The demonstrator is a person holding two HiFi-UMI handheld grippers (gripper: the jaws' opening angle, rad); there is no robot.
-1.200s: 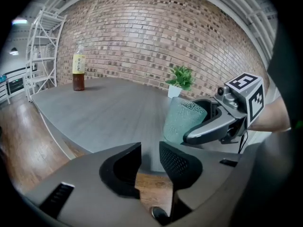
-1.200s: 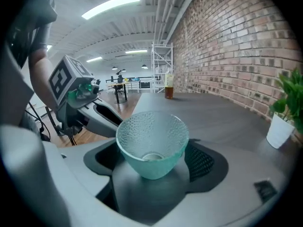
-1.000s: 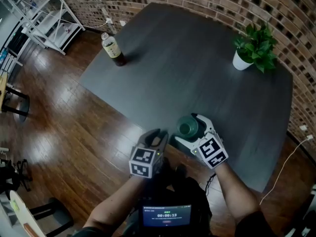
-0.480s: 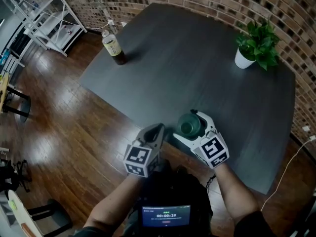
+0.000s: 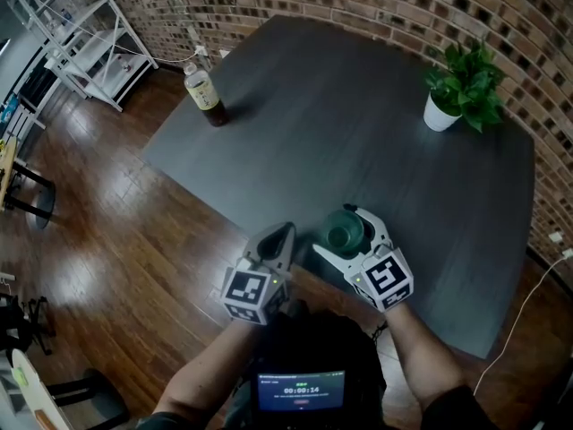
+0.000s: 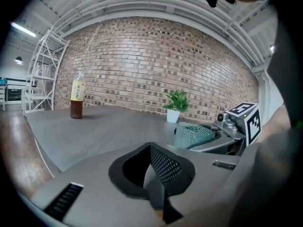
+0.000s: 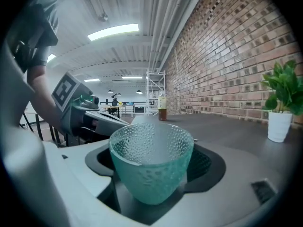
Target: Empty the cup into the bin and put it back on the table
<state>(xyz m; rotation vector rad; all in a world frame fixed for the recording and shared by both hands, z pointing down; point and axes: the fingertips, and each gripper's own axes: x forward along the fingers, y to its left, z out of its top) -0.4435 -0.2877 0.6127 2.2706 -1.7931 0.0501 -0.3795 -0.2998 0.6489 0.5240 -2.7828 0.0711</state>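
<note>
1. Table [image 5: 358, 124]: work at its near edge. Bottle [image 5: 205, 92] and plant [image 5: 461, 83] well apart, no hazard. No bin in view, so find it before carrying.
2. Right gripper [image 5: 335, 231]: jaws wide, just been closing, cup between them, pads seemingly not yet pressing. Finish closing slowly and evenly, meeting both sides of the wall at once, below the rim.
3. Left gripper [image 5: 283, 233]: jaws clenched on nothing, just beside the right one. Hold clear of the cup and avoid nudging it.
4. Cup [image 7: 151, 167]: upright at the table's near edge, dimpled glass, likely slippery and brittle. Grip firmly without crushing, and keep level until over the bin.
</note>
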